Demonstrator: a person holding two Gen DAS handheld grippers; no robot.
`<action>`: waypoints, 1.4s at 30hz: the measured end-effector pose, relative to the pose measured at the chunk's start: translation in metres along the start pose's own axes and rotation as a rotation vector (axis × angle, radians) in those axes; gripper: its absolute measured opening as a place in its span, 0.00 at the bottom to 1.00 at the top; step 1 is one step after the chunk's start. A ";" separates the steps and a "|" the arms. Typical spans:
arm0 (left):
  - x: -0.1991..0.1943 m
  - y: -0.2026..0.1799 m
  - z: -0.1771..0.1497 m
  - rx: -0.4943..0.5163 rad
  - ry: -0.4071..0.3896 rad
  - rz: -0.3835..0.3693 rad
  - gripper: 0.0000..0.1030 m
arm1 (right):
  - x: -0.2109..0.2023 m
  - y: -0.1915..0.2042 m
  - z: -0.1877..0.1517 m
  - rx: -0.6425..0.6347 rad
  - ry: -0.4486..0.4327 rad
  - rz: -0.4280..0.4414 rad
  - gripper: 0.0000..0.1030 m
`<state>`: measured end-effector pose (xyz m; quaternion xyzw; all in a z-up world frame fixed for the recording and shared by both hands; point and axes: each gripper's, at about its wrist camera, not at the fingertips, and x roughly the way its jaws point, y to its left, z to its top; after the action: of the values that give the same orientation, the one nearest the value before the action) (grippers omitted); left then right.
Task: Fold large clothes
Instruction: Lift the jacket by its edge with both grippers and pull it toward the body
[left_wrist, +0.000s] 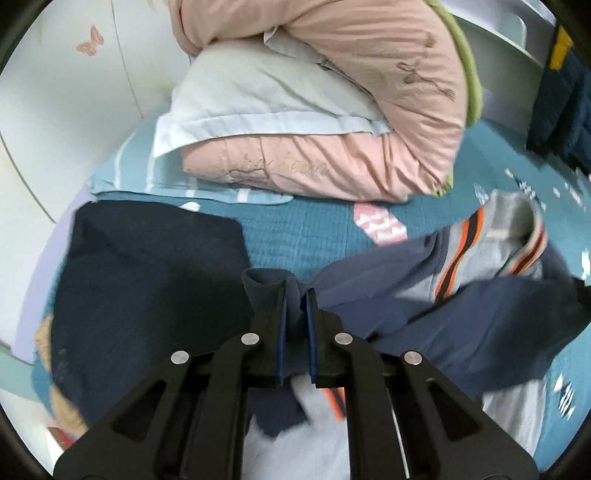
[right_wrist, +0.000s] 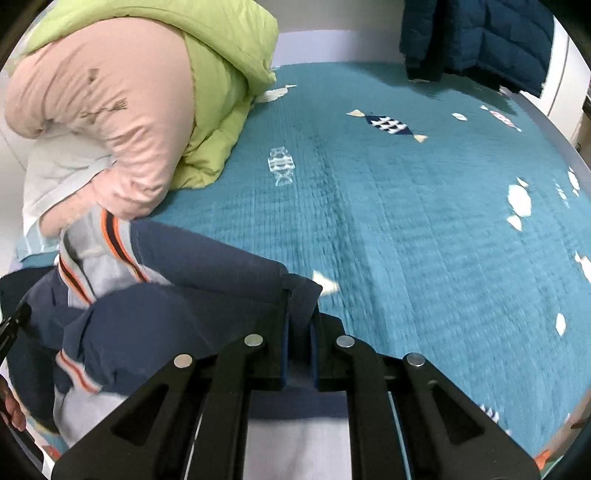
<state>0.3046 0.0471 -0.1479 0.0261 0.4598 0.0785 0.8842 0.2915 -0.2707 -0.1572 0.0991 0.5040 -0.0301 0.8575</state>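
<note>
A navy and grey garment (left_wrist: 480, 317) with orange and dark stripes hangs lifted above the teal bed cover (left_wrist: 295, 236). My left gripper (left_wrist: 296, 295) is shut on a bunched navy edge of the garment. In the right wrist view the same garment (right_wrist: 192, 295) stretches off to the left, and my right gripper (right_wrist: 300, 295) is shut on another navy corner of it. The grey inner part with the striped trim (right_wrist: 110, 258) sags between the two grips. The cloth below both grippers is partly hidden by the jaws.
A dark navy cloth (left_wrist: 147, 280) lies at the left on the bed. A pink quilt (left_wrist: 351, 110) and a pale pillow (left_wrist: 258, 96) are piled at the head, with a green quilt (right_wrist: 214, 92) beside them. A dark blue jacket (right_wrist: 480, 37) hangs at the far right. The teal bed cover (right_wrist: 406, 221) spreads to the right.
</note>
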 end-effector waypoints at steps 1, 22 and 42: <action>-0.008 0.000 -0.006 0.012 0.000 0.004 0.08 | -0.006 0.000 -0.005 0.004 -0.002 0.006 0.07; -0.123 0.043 -0.154 0.089 0.052 -0.067 0.07 | -0.100 -0.015 -0.176 0.006 0.039 0.035 0.08; -0.116 0.067 -0.241 0.064 0.183 -0.111 0.05 | -0.092 -0.036 -0.271 0.133 0.180 0.095 0.25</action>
<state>0.0343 0.0885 -0.1853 0.0215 0.5418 0.0166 0.8401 0.0085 -0.2559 -0.2100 0.1818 0.5706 -0.0139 0.8007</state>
